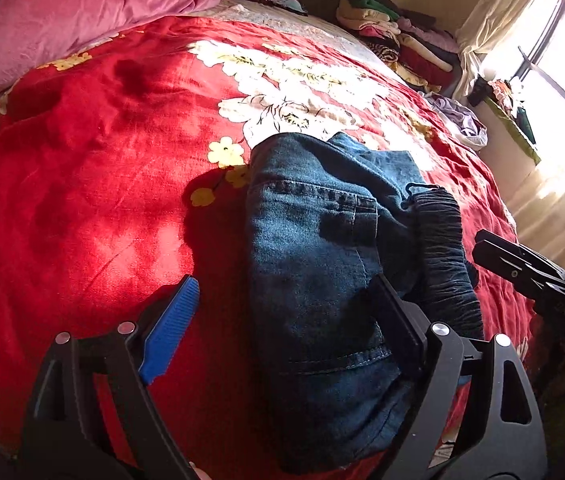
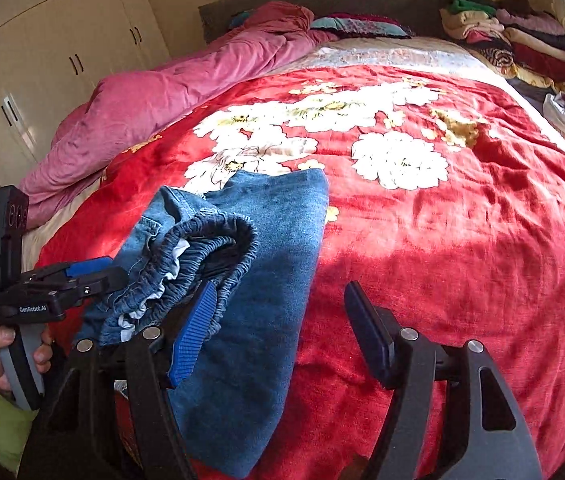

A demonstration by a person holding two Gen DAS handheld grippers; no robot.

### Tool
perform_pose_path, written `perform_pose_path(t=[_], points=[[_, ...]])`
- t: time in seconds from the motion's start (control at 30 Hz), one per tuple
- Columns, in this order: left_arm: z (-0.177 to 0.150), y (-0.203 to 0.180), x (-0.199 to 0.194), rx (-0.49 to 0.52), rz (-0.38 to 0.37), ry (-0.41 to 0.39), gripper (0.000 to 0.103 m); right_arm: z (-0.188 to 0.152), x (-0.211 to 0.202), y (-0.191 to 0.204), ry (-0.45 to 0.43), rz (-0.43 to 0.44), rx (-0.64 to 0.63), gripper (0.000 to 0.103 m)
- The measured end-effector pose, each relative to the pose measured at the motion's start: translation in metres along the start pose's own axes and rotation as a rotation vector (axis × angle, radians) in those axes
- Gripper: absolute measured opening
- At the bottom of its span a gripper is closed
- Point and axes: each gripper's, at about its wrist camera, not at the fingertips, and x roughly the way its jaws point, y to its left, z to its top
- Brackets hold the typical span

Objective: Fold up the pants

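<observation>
While both tools gape empty, left tool (image 1: 286, 320), right tool (image 2: 282, 328), one folded jeans (image 1: 322, 240), apparently.

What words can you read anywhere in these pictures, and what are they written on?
"GenRobot.AI": on the side of the left gripper, seen in the right wrist view.
A small white label at the rear end of that same gripper: too small to read.
Jeans, red flowered blanket, stacked clothes: no writing to be seen.
The left wrist view shows no text at all.
</observation>
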Motion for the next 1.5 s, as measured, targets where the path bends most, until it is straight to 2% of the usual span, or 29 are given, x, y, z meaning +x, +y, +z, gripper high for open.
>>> perform_pose_path(t=[0.43, 0.5, 0.57, 0.6, 0.63, 0.67, 0.7, 0.73, 0.77, 0.87, 1.13, 1.3, 1.5], points=[[0.005, -0.003, 0.021, 0.004, -0.025, 0.02, 0.078, 0.006, 0.045, -0.018, 0.083, 0.167, 0.114, 0.063], [0.007, -0.004, 0.024, 0.004, -0.031, 0.019, 0.074, 0.008, 0.049, -0.017, 0.085, 0.182, 0.108, 0.064], [0.009, -0.003, 0.026, -0.011, -0.045, 0.018, 0.063, 0.009, 0.053, -0.016, 0.084, 0.197, 0.101, 0.063], [0.009, -0.004, 0.027, -0.01, -0.055, 0.017, 0.057, 0.009, 0.054, -0.015, 0.085, 0.203, 0.099, 0.06], [0.009, -0.006, 0.027, -0.009, -0.069, 0.017, 0.047, 0.009, 0.055, -0.013, 0.082, 0.21, 0.091, 0.054], [0.009, -0.009, 0.027, 0.0, -0.058, 0.015, 0.045, 0.009, 0.055, -0.01, 0.079, 0.212, 0.078, 0.051], [0.008, -0.011, 0.027, 0.012, -0.051, 0.012, 0.043, 0.008, 0.054, -0.008, 0.071, 0.208, 0.068, 0.044], [0.007, -0.014, 0.026, 0.016, -0.05, 0.01, 0.039, 0.008, 0.052, -0.004, 0.063, 0.219, 0.058, 0.03], [0.007, -0.015, 0.024, 0.017, -0.049, 0.002, 0.036, 0.007, 0.05, 0.0, 0.051, 0.226, 0.04, 0.026], [0.011, -0.022, 0.016, 0.036, -0.047, -0.015, 0.03, 0.008, 0.038, 0.016, 0.007, 0.169, -0.034, 0.022], [0.038, -0.041, 0.0, 0.078, -0.048, -0.073, 0.027, 0.031, 0.015, 0.033, -0.08, 0.118, -0.133, 0.02], [0.066, -0.048, -0.001, 0.104, -0.029, -0.107, 0.027, 0.058, 0.015, 0.029, -0.129, 0.092, -0.138, 0.02], [0.09, -0.048, 0.009, 0.123, -0.001, -0.114, 0.027, 0.084, 0.028, 0.023, -0.157, 0.075, -0.132, 0.02]])
